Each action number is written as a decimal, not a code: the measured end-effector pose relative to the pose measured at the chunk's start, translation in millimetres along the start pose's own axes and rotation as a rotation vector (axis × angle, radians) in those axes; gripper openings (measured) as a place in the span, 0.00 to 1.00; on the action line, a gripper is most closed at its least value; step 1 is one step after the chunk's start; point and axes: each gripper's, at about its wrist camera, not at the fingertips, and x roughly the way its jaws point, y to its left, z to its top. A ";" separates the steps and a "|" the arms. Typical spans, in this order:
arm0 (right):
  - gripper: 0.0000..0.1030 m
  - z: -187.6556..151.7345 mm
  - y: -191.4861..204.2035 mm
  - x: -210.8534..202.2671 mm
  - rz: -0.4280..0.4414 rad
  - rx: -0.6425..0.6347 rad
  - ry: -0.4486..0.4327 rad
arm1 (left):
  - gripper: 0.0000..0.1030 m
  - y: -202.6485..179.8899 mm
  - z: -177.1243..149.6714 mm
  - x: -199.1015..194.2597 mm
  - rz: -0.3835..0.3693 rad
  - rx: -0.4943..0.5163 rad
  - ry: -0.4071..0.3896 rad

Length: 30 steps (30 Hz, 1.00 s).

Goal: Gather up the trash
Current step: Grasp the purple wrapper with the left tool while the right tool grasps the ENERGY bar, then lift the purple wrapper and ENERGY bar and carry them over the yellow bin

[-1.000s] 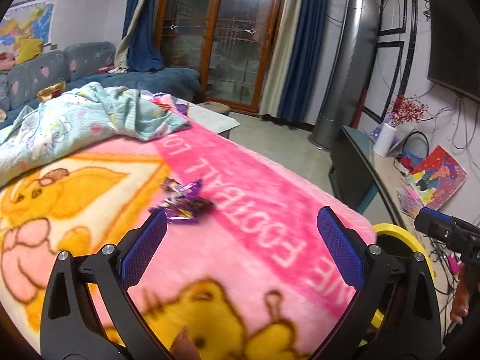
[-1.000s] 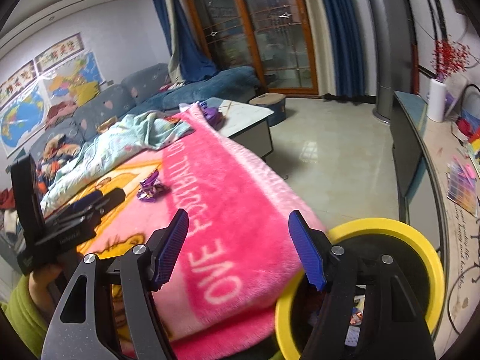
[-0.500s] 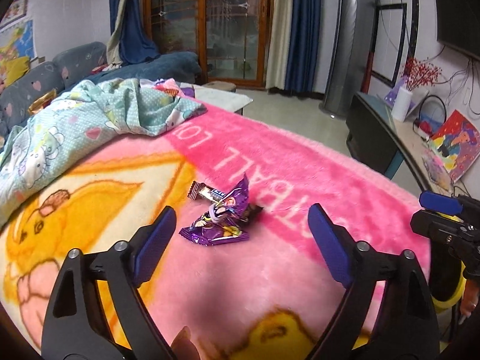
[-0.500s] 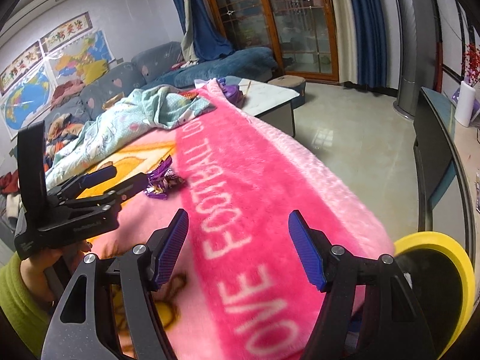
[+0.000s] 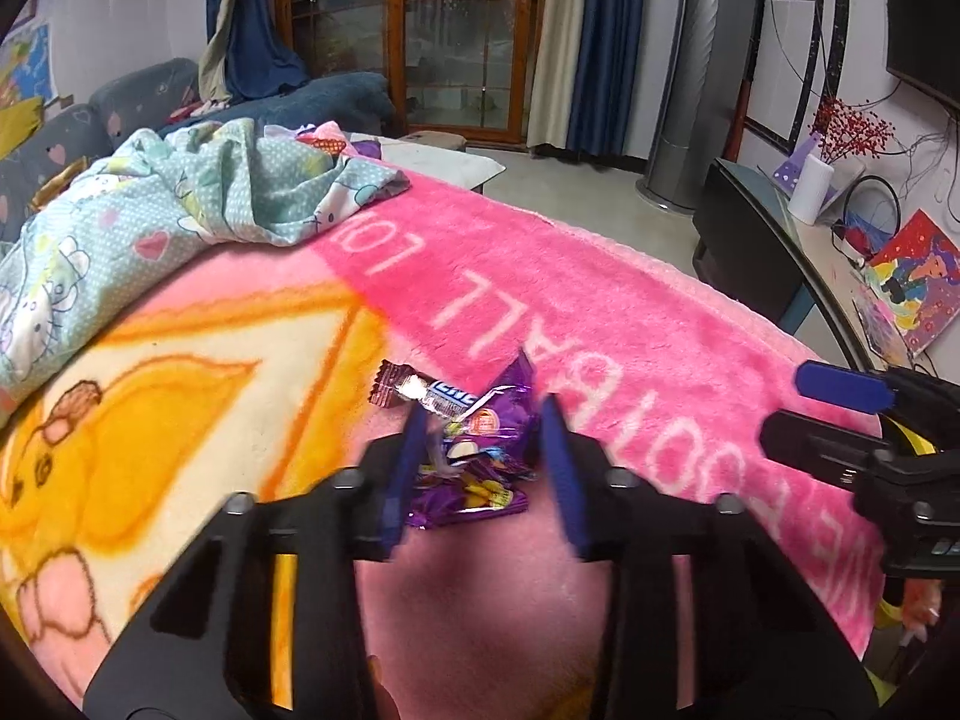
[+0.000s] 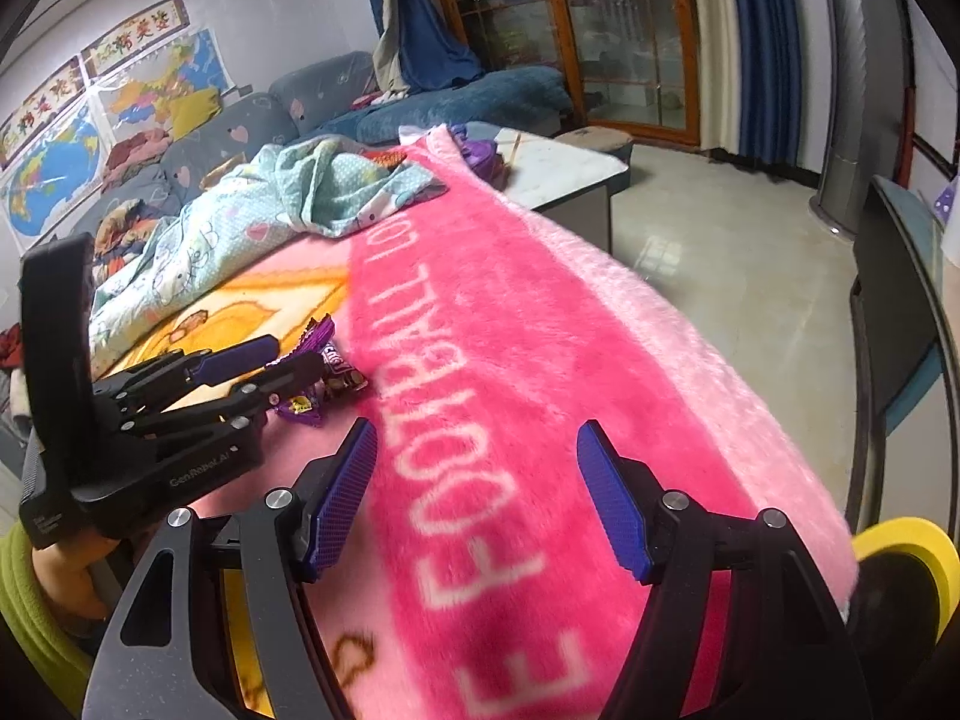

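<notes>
2 grippers are in front of you, and your left gripper (image 5: 480, 462) sits low at the centre of its own view, straddling the purple wrappers (image 5: 474, 468) on the pink blanket (image 5: 600, 312). Its jaws have just been closing around that small heap of crinkled foil; the wrappers lie between them, with the blue pad on the left touching the foil, but whether both pads already press on it you cannot tell from the blurred picture. 1 brown-and-white wrapper end (image 5: 402, 390) sticks out toward the upper left of the heap, past the fingertips.

Your right gripper (image 6: 480, 492) fills the bottom of its view, jaws standing well apart with nothing between them but the blanket's white lettering. At the left of that view you can see the left gripper from the side (your hand and a green sleeve (image 6: 24, 594) below it), its tips at the same purple heap.

A yellow-rimmed bin (image 6: 912, 546) peeks out at the lower right corner, past the blanket's edge. A pale blue patterned cover (image 5: 150, 228) lies bunched at the upper left, well apart from the wrappers.
</notes>
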 end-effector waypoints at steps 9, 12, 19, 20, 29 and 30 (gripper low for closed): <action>0.60 16.5 17.2 45.3 0.059 -0.013 0.062 | 0.18 27.8 -3.3 -20.0 -0.090 -0.115 -0.021; 0.56 21.8 28.9 60.6 0.087 -0.024 0.082 | 0.17 42.4 -8.8 -30.9 -0.107 -0.166 -0.030; 0.52 32.6 62.4 92.0 0.112 -0.106 0.102 | 0.17 76.0 -22.5 -70.6 -0.099 -0.293 -0.098; 0.50 33.0 67.3 95.5 0.108 -0.124 0.106 | 0.17 79.6 -24.2 -76.7 -0.098 -0.305 -0.108; 0.19 19.8 84.0 88.5 0.129 -0.197 0.113 | 0.17 75.6 -24.0 -111.3 -0.098 -0.310 -0.178; 0.19 17.9 83.3 85.4 0.133 -0.196 0.113 | 0.17 72.8 -23.9 -113.1 -0.102 -0.307 -0.182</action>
